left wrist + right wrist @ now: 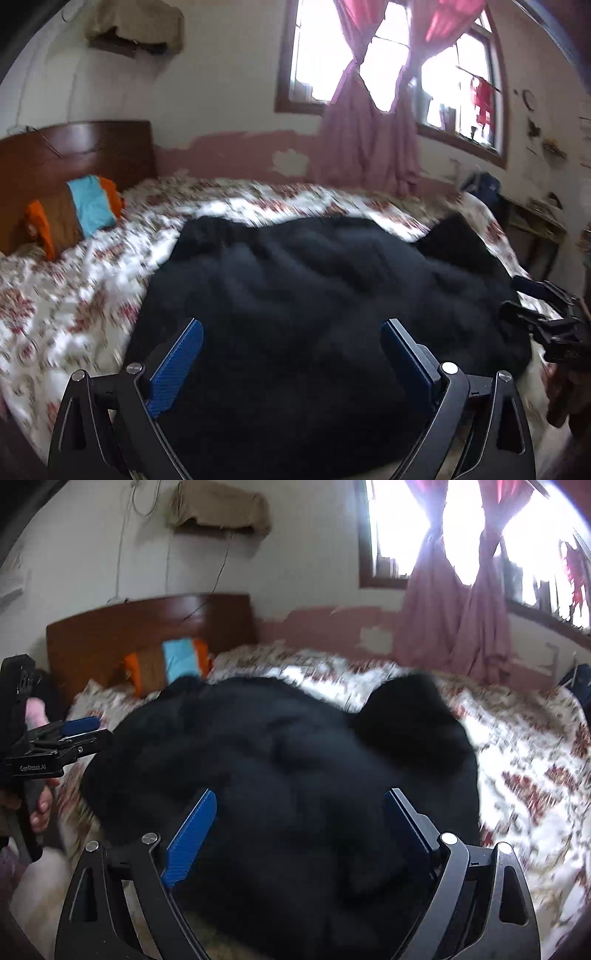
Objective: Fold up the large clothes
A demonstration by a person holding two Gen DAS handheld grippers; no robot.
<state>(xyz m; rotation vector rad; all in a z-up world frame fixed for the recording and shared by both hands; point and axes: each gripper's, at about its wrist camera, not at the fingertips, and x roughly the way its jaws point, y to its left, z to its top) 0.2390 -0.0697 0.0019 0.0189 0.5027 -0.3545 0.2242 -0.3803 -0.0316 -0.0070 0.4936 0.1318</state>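
We see the large black garment [314,295] lying in a dark heap on the flowered bedspread [66,295], filling the middle of both wrist views and running out of frame at the bottom edge of each. It is so dark and so smeared by blur that we cannot make out seams, sleeves or a collar; a rounded lobe of it bulges toward the window side in the right wrist view [406,709]. Above it the left gripper [291,354] has its two blue pads [177,365] spread wide, nothing pinched between them, only cloth visible below in the gap. The right gripper [301,827] is likewise spread, its blue pads [192,834] well apart over the garment and gripping nothing. Whether any fingertip touches the fabric we cannot tell. Each gripper also shows at the margin of the other's view, cut off by the frame, with part of a hand [40,808] around the left one's handle. Beyond the garment, a pillow [74,210] in orange, brown and light blue leans against the wooden headboard [81,155]. On the far wall pink curtains [369,140] hang knotted before a bright, washed-out window [321,48], and a cloth-draped object [136,26] sits high up, its nature unclear. The bedspread's pattern is badly blurred.
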